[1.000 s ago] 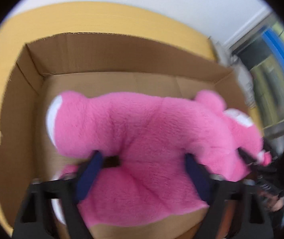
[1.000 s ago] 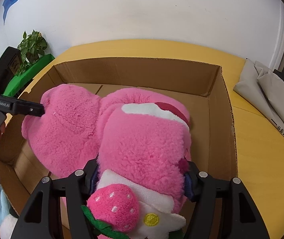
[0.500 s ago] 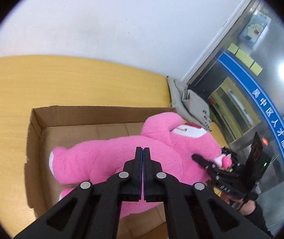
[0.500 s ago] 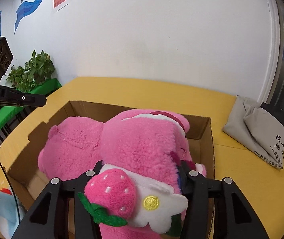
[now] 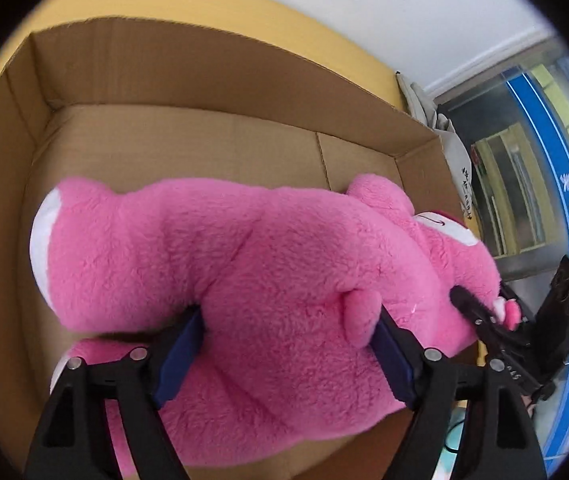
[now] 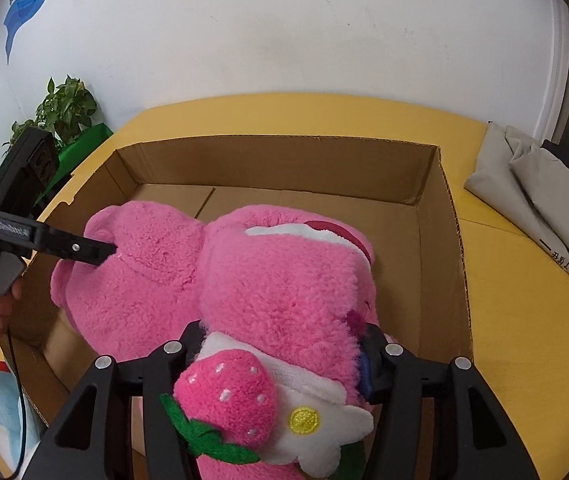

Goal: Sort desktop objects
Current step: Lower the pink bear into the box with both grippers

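A big pink plush bear [image 5: 268, 264] lies in an open cardboard box [image 5: 172, 72]. My left gripper [image 5: 284, 340] is closed around the bear's rear body, its blue pads pressed into the fur by the small tail. My right gripper [image 6: 280, 344] is closed around the bear's head [image 6: 284, 280], with the plush strawberry [image 6: 228, 396] and white flower [image 6: 316, 420] just in front of the jaws. The left gripper also shows in the right wrist view [image 6: 96, 250], touching the bear's back. The right gripper shows in the left wrist view [image 5: 480, 316] at the bear's face.
The box [image 6: 284, 160] stands on a yellow table [image 6: 524, 360]. A grey cloth bag [image 6: 536, 204] lies on the table to the right of the box. A potted plant [image 6: 64, 108] stands beyond the table's left edge. A light blue item [image 6: 0, 412] lies at the near left.
Half a second ago the left gripper was shut and empty above the bear. Now it is lower, with its jaws around the bear's rear. The right gripper keeps its hold on the head.
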`<state>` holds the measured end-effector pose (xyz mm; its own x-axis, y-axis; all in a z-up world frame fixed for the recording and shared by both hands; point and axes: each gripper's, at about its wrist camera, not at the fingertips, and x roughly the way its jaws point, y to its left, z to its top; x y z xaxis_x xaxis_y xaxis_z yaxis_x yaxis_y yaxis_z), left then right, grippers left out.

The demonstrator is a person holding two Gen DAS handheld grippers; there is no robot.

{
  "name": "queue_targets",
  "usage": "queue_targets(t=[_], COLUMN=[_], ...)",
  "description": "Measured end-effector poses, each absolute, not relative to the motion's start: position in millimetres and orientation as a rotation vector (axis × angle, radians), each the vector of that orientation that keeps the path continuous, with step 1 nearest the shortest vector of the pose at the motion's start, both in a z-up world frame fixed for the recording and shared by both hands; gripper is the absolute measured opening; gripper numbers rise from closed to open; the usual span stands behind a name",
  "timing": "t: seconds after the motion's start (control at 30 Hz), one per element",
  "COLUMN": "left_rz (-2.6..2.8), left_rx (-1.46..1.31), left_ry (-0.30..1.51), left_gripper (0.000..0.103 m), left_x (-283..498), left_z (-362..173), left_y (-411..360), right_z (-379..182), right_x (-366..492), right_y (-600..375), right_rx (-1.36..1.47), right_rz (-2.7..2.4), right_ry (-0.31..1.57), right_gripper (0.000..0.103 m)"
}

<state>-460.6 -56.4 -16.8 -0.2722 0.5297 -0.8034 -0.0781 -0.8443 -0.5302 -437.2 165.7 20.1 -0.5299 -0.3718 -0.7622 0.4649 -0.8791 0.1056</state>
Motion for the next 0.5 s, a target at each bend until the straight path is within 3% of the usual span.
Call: queue_targets(t=[0.07, 0.17, 0.5], left_rz=[2.179, 2.202, 2.422], left_rx=[-1.562, -1.509, -1.123], left_ry=[-0.562, -0.574, -0.510], left_gripper=[0.052, 0.039, 0.038], left_x=[-454.4, -445.1, -428.3], left_z=[-9.3, 1.8, 114.2], left_y=[-59.2, -63.3, -75.7], right_z=[19.2, 22.4, 104.2], right_x=[-436.5, -434.1, -409.1], right_y=[166.0, 168.0, 169.6], right_rx=[1.145, 1.120, 0.776], right_rz=[-2.387, -2.398, -2.522], right_ry=[0.161, 0.141, 0.092], right_gripper=[0.058, 0.057, 0.056])
